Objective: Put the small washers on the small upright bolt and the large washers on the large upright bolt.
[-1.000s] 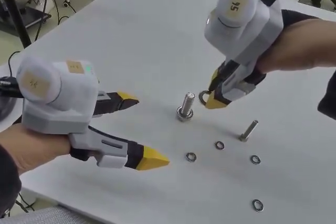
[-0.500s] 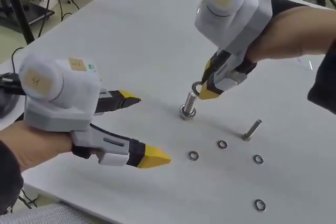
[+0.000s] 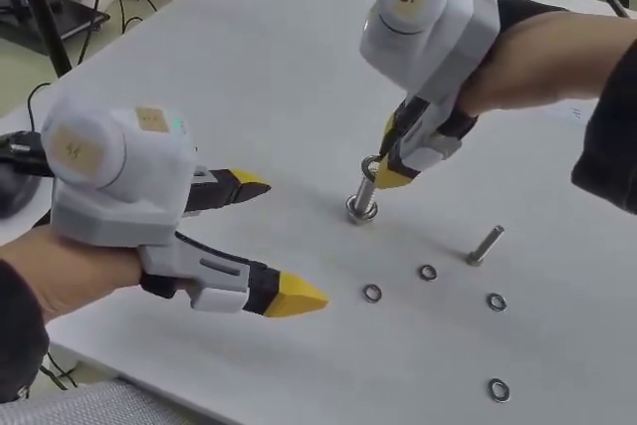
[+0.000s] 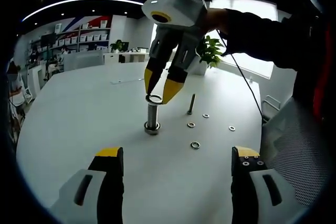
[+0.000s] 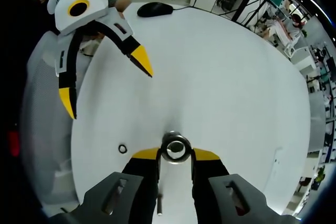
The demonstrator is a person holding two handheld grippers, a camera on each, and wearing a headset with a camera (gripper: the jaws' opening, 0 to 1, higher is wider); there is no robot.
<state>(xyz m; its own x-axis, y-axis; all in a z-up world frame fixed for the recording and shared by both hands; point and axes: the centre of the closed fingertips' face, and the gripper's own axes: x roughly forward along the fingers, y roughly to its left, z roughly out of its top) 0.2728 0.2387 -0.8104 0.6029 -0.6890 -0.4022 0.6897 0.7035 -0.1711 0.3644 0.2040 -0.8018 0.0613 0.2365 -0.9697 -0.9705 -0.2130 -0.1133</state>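
The large upright bolt (image 3: 361, 198) stands mid-table with a washer around its foot. My right gripper (image 3: 382, 172) is shut on a large washer (image 3: 371, 167), held level right at the bolt's top; in the right gripper view this washer (image 5: 175, 147) sits between the yellow tips. The small bolt (image 3: 485, 245) stands to the right, leaning. Several washers lie loose in front of the bolts, among them one (image 3: 372, 293) nearest my left gripper (image 3: 275, 242). That gripper is open and holds nothing, hovering left of the bolts.
Another washer (image 3: 499, 389) lies near the table's front edge (image 3: 328, 405). In the left gripper view the large bolt (image 4: 152, 116) is straight ahead, with the small bolt (image 4: 191, 103) beyond it. Bare white tabletop (image 3: 249, 67) stretches far and left.
My right gripper has carried the large washer from beside the large bolt up and left to its top. The left gripper has stayed where it was, open.
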